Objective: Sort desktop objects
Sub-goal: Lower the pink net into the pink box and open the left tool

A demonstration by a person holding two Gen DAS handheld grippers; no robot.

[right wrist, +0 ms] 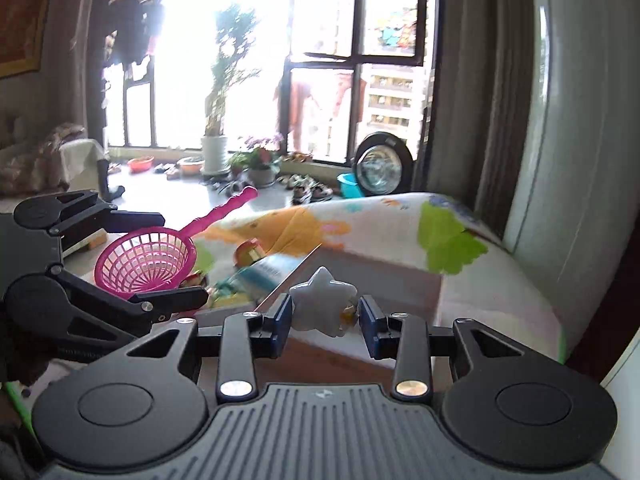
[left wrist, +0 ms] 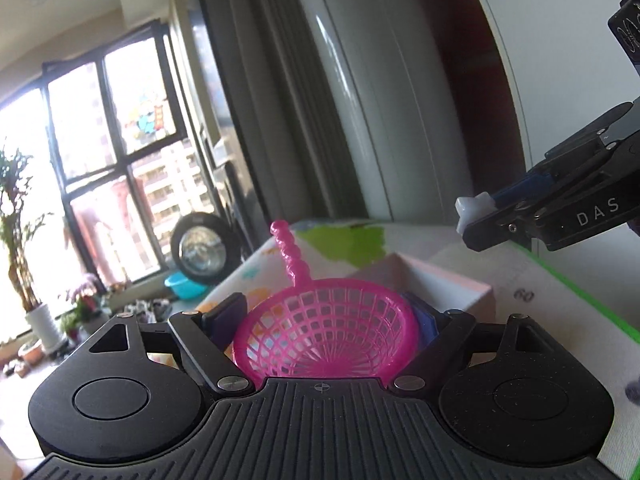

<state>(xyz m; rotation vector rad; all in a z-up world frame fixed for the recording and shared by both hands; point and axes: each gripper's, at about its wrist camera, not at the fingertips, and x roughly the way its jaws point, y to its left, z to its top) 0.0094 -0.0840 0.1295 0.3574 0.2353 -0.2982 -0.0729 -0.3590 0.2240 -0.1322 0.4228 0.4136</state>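
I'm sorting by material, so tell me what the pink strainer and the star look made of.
Pink strainer: probably moulded plastic, glossy and slightly see-through, with an even grid of ribs. Star: pale grey-white and smooth with rounded points and a soft sheen, plastic or glazed ceramic; I can't tell which.

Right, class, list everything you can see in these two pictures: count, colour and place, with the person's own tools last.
Strainer: one, pink, held between the left pads, handle up.
Star: one, pale grey, between the right pads.
Box: one, pale, on the table behind the strainer.
Tablecloth: one, white with orange and green prints, over the table.
Potted plants: several, green, by the window.
Basin: one, turquoise, on the floor by the window.
Wheel: one, black and chrome, below the window.
Curtain: one, grey-green, right of the window.
Left hand-held gripper: one, black, shut on the strainer.
Right hand-held gripper: one, black, shut on the star.
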